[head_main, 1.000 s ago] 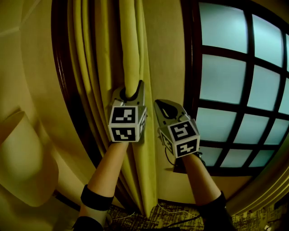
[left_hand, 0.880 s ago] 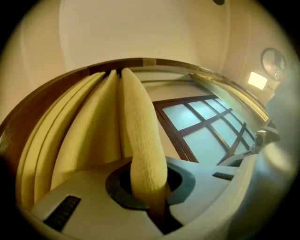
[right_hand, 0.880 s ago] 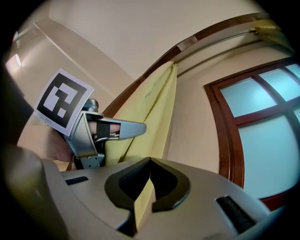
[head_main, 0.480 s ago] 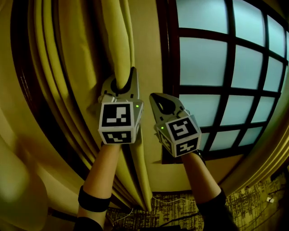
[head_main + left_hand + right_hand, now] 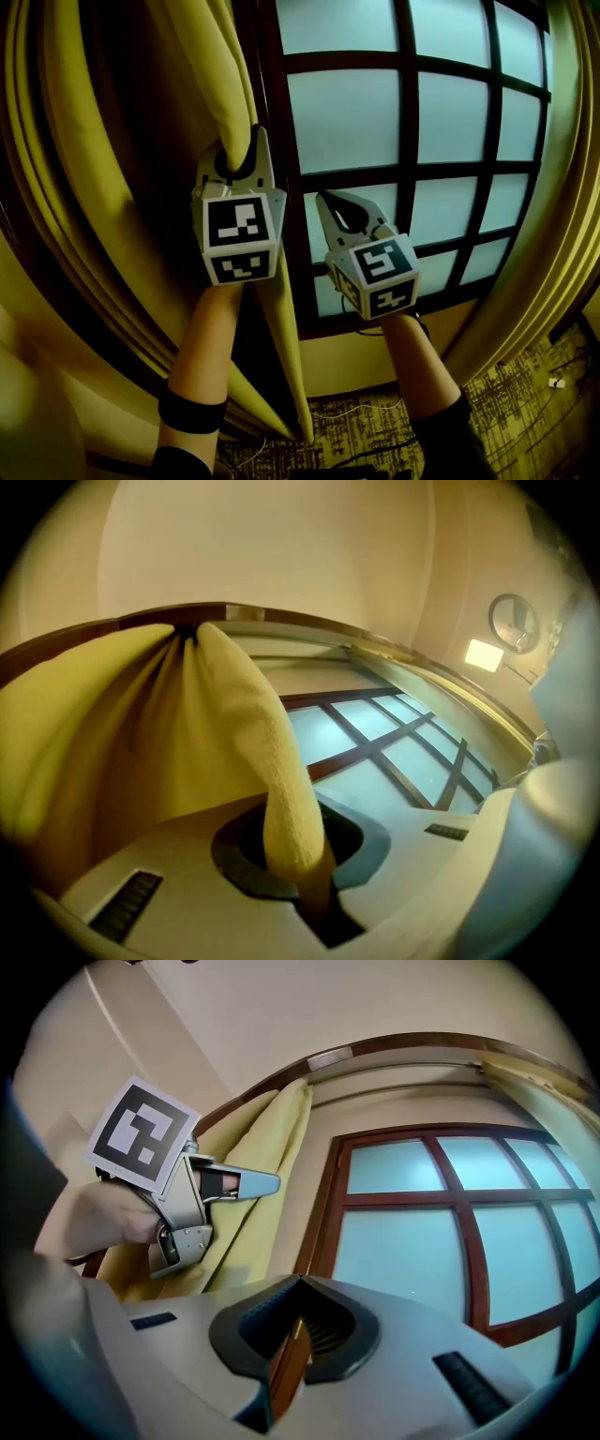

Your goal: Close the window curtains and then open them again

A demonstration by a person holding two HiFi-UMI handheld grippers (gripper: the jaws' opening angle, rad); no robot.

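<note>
A yellow left curtain (image 5: 112,187) hangs bunched beside the dark-framed window (image 5: 394,122) with frosted panes. My left gripper (image 5: 239,155) is raised at the window's left post, shut on a fold of that curtain's edge. The jaws have just been closing on it. In the left gripper view the fold (image 5: 281,780) runs down between the pads of the left gripper (image 5: 302,810). My right gripper (image 5: 328,199) is shut and holds nothing, in front of the panes just right of the left one. The right gripper view shows the right gripper (image 5: 300,1281) shut, with the left gripper (image 5: 258,1183) and curtain (image 5: 267,1147) beyond.
A second yellow curtain (image 5: 553,216) hangs at the window's right side. The curtain rail (image 5: 281,621) curves above the window. Patterned carpet (image 5: 487,412) with a thin cable (image 5: 356,408) lies below. A lit wall lamp (image 5: 484,654) is far to the right.
Both grippers have moved right along the wall. The left one tightened on the curtain fold and carried it from the bare wall to the window's left post. The right gripper now stands before the panes.
</note>
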